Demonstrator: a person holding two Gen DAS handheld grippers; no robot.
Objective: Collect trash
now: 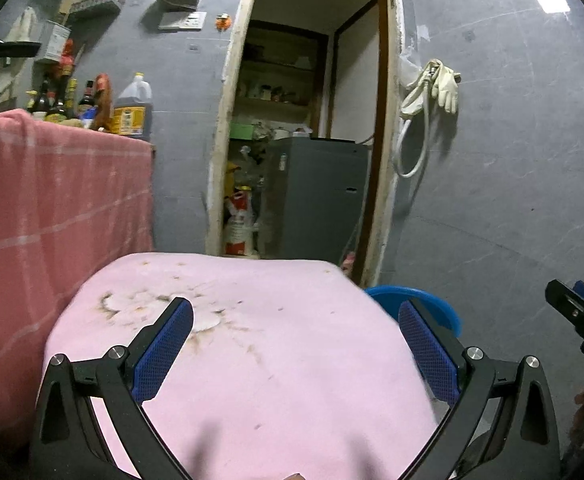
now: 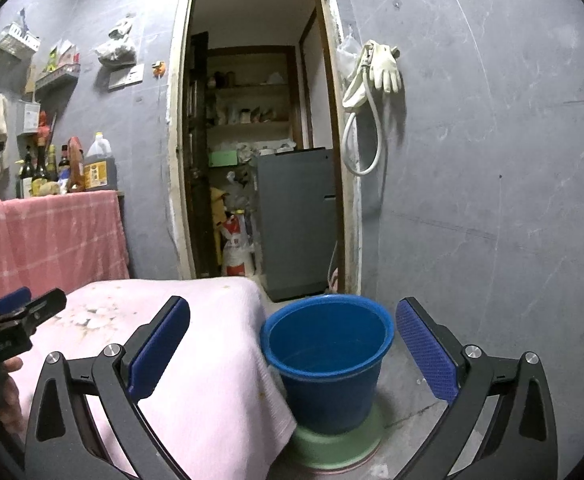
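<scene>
Grippers first: my left gripper (image 1: 296, 344) hangs over the pink cloth (image 1: 252, 340) with its blue pads spread wide and nothing between them, and my right gripper (image 2: 292, 344) is just as released, its jaws framing the blue bucket (image 2: 328, 360). I read this as a ready stance, each tool parked above the area it would serve.

The bucket stands on the floor just to the right of the cloth-covered surface, seated on a green base (image 2: 332, 448), close enough that anything lifted from the cloth needs only a short carry to drop in. It looks empty, though its bottom is dim and I may be missing something small.

As for trash, I see no clear piece of it. The cloth carries brownish stains and a few pale flecks near its far left part, which could be scraps or only marks; the view is too soft to decide.

Far left, bottles (image 2: 44, 172) crowd a counter behind a red checked cloth (image 2: 48, 236). Gloves (image 2: 386, 68) hang right of the doorway.
</scene>
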